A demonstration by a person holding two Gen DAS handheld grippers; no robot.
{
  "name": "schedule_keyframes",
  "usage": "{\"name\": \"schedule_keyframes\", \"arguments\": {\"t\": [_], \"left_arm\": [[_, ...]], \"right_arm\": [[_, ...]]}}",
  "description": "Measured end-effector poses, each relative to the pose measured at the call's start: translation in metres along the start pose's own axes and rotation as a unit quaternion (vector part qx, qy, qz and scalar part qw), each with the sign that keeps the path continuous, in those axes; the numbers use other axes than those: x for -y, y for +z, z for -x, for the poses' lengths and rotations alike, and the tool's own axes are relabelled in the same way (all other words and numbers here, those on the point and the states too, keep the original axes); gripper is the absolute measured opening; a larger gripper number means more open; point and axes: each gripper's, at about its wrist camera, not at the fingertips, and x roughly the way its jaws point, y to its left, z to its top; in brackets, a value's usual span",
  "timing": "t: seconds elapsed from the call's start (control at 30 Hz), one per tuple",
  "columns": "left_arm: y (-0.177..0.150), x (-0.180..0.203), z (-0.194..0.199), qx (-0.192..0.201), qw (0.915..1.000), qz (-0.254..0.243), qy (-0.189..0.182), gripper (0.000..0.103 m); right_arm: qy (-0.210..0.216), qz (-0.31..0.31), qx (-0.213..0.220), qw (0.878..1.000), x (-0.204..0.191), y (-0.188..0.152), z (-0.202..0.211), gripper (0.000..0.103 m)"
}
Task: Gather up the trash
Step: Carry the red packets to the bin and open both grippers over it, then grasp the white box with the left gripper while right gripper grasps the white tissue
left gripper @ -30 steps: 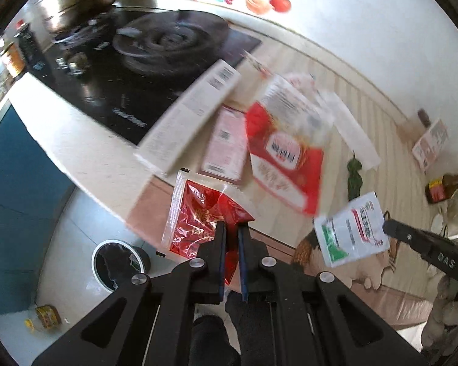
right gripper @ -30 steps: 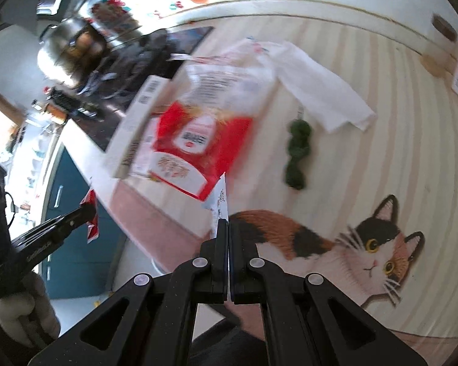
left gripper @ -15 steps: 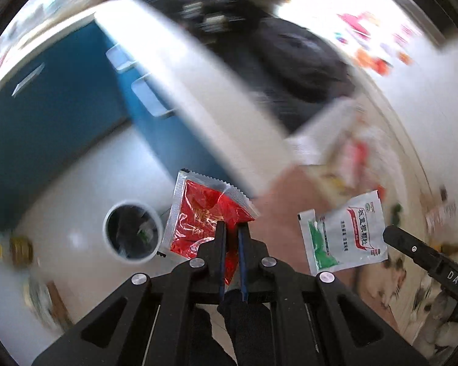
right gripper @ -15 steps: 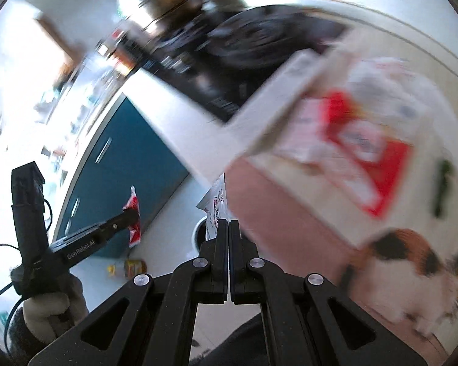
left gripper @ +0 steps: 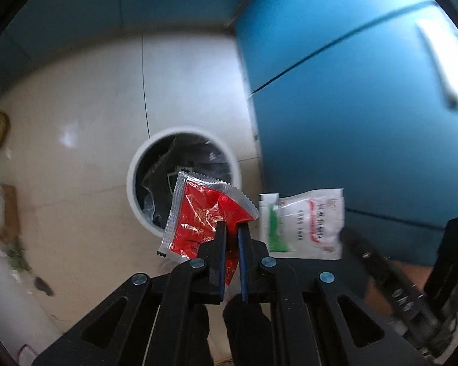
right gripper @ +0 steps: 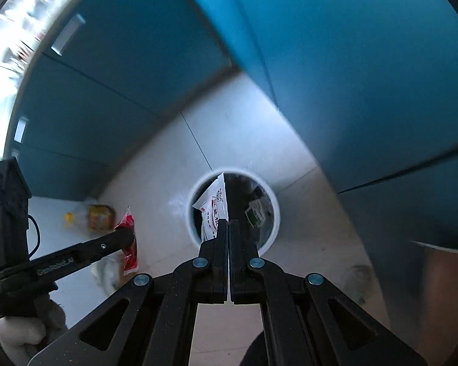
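Note:
My left gripper (left gripper: 231, 225) is shut on a red foil sachet (left gripper: 198, 219) and holds it in the air beside the white round trash bin (left gripper: 134, 189) on the floor. My right gripper (right gripper: 229, 222) is shut on a white sachet with green and red print (right gripper: 213, 210), right above the same bin (right gripper: 274, 213). The white sachet also shows in the left wrist view (left gripper: 302, 225), to the right of the red one. The left gripper with the red sachet (right gripper: 128, 238) shows at the left of the right wrist view. The bin holds a dark liner and some trash.
Blue cabinet doors (left gripper: 351, 106) stand close to the right of the bin and behind it (right gripper: 107, 91). A yellow packet (right gripper: 97, 216) and other litter lie on the pale tiled floor (left gripper: 91, 91) to the left.
Both grippers have swung from the countertop down to the floor. The counter and its litter have left view; the bin is now large and below both sachets.

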Motion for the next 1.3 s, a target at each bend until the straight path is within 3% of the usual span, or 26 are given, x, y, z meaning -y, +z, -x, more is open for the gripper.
{"name": "schedule_keyframes", "arguments": {"t": [0.1, 0.27, 0.47, 0.5, 0.53, 0.57, 0.6, 0.63, 0.7, 0.77, 0.83, 0.87, 1.1, 1.3], "left_arm": [[0.020, -0.049, -0.081, -0.029, 0.9990, 0.029, -0.020, 0.004], [0.038, -0.089, -0.169, -0.057, 0.9965, 0.049, -0.035, 0.005], [0.046, -0.099, -0.210, -0.075, 0.9940, 0.076, -0.027, 0.008], [0.044, -0.100, -0.210, -0.071, 0.9946, 0.075, -0.014, 0.011], [0.043, -0.098, -0.208, -0.068, 0.9949, 0.074, -0.010, 0.025], [0.042, -0.095, -0.203, -0.064, 0.9952, 0.074, -0.008, 0.054], [0.039, -0.093, -0.199, -0.059, 0.9955, 0.073, -0.001, 0.069], [0.036, -0.090, -0.192, -0.051, 0.9965, 0.064, 0.014, 0.082], [0.031, -0.080, -0.174, -0.029, 0.9973, 0.036, 0.058, 0.082], [0.024, -0.071, -0.159, -0.014, 0.9952, 0.004, 0.097, 0.090], [0.015, -0.063, -0.137, 0.007, 0.9890, -0.027, 0.145, 0.101], [0.010, -0.062, -0.126, 0.016, 0.9869, -0.033, 0.157, 0.101], [-0.038, -0.040, -0.031, 0.049, 0.9770, -0.029, 0.205, 0.101], [-0.080, 0.003, 0.064, 0.077, 0.9760, -0.023, 0.202, 0.101]], "right_arm": [[-0.011, -0.002, -0.025, 1.000, 0.009, -0.002, -0.085, 0.000], [-0.025, -0.016, -0.058, 0.998, 0.039, -0.010, -0.202, 0.000], [-0.019, -0.009, -0.090, 0.996, 0.050, -0.019, -0.257, 0.001], [-0.020, -0.010, -0.097, 0.995, 0.049, -0.019, -0.260, 0.004], [-0.024, -0.010, -0.104, 0.994, 0.050, -0.018, -0.265, 0.016], [-0.029, -0.009, -0.108, 0.994, 0.054, -0.017, -0.265, 0.026], [-0.034, -0.009, -0.109, 0.993, 0.055, -0.018, -0.264, 0.048], [-0.038, -0.010, -0.109, 0.993, 0.057, -0.018, -0.261, 0.058], [-0.041, -0.008, -0.109, 0.993, 0.058, -0.017, -0.254, 0.058], [-0.055, 0.010, -0.108, 0.993, 0.052, -0.016, -0.244, 0.068], [-0.077, 0.036, -0.102, 0.991, 0.043, -0.017, -0.226, 0.099], [-0.087, 0.048, -0.100, 0.990, 0.038, -0.019, -0.219, 0.103], [-0.138, 0.098, -0.067, 0.983, -0.002, -0.032, -0.132, 0.103], [-0.131, 0.114, -0.049, 0.984, -0.036, -0.038, -0.028, 0.103]]}}
